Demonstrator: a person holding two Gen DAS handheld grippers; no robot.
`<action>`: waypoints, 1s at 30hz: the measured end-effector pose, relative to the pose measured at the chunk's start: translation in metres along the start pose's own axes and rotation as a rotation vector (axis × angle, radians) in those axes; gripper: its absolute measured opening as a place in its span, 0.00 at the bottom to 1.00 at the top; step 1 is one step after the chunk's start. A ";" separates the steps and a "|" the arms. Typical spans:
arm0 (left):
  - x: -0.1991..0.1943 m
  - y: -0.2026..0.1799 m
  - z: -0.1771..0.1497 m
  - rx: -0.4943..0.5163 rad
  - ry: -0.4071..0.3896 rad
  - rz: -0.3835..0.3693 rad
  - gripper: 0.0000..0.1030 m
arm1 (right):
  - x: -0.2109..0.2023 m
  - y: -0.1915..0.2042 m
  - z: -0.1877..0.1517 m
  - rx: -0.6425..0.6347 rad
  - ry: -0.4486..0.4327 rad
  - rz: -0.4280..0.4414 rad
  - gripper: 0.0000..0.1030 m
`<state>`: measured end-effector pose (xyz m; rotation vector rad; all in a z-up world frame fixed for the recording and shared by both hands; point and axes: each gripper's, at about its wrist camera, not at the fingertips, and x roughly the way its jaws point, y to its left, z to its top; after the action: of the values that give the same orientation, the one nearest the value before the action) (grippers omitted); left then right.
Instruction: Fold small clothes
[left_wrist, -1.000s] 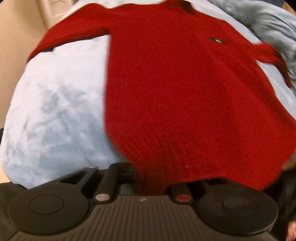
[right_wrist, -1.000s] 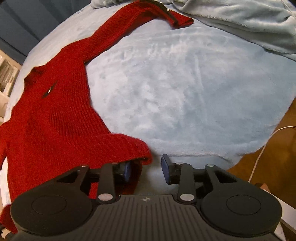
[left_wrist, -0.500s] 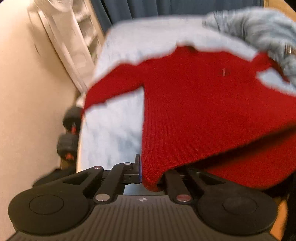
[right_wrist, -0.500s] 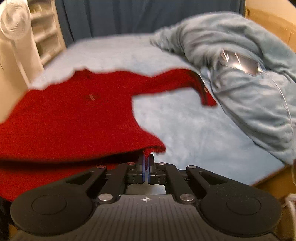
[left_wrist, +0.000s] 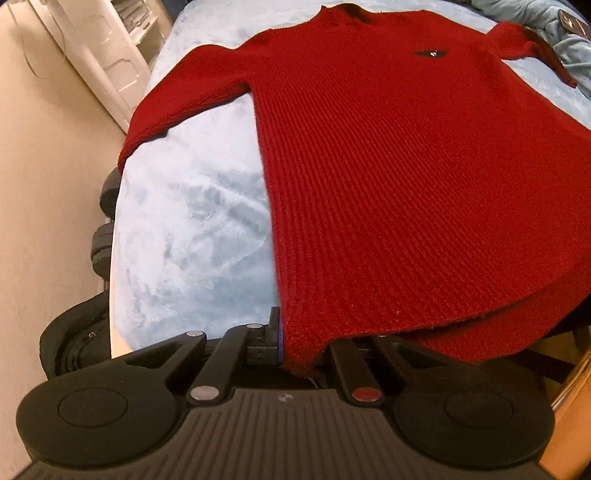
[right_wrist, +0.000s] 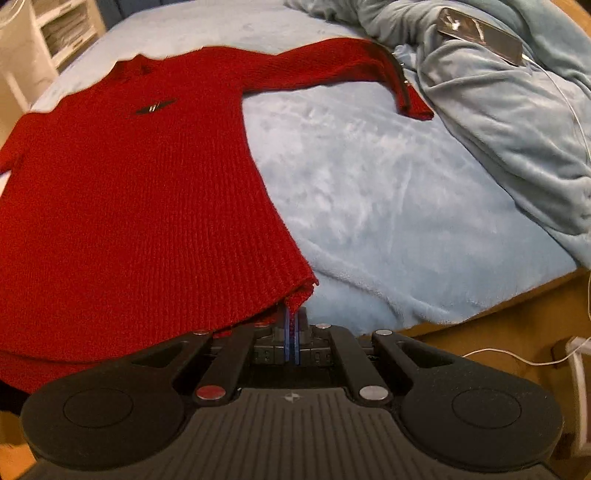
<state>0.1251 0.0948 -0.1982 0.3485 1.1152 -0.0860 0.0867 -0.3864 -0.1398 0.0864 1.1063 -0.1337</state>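
We hold the red ribbed knit sweater (left_wrist: 406, 177) by its hem, one corner in each tool. Nearest us, the left gripper (left_wrist: 301, 350) has its fingers clamped on the hem corner on its side, the knit bunched between them and spilling over the right-hand one. The right gripper (right_wrist: 291, 328) has its blue-padded fingers pressed together on the other hem corner, a small tab of knit standing up just above them. The hem hangs lifted off the near edge of the bed, and the rest of the sweater lies face up on the pale blue fleece blanket (right_wrist: 369, 184), chest badge showing, both sleeves spread outward.

We judge the fold has barely begun: this looks like the spreading or first lift. The next move calls for both hands to travel together, keeping the hem taut and level, so the body lands flat without dragging the sleeves askew.

Farther off, a rumpled grey-blue duvet (right_wrist: 498, 92) lies heaped beside the far sleeve cuff, with a shiny dark flat object (right_wrist: 480, 33) and a thin white cable on it. At the far left stands a white shelving unit (left_wrist: 110, 48), and dark items sit on the beige floor (left_wrist: 44, 184) beside the bed.
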 end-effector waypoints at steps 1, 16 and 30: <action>0.000 -0.001 -0.002 0.004 0.000 -0.003 0.05 | 0.003 0.000 -0.002 0.001 0.016 0.003 0.01; -0.059 0.024 0.025 -0.205 -0.253 -0.178 0.79 | -0.048 0.027 0.068 -0.088 -0.191 0.049 0.32; -0.039 -0.023 -0.048 0.337 -0.041 0.026 1.00 | 0.103 0.122 0.175 -0.104 -0.079 0.130 0.35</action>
<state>0.0613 0.0844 -0.1877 0.6596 1.0546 -0.2585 0.3050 -0.2964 -0.1537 0.0597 1.0242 0.0366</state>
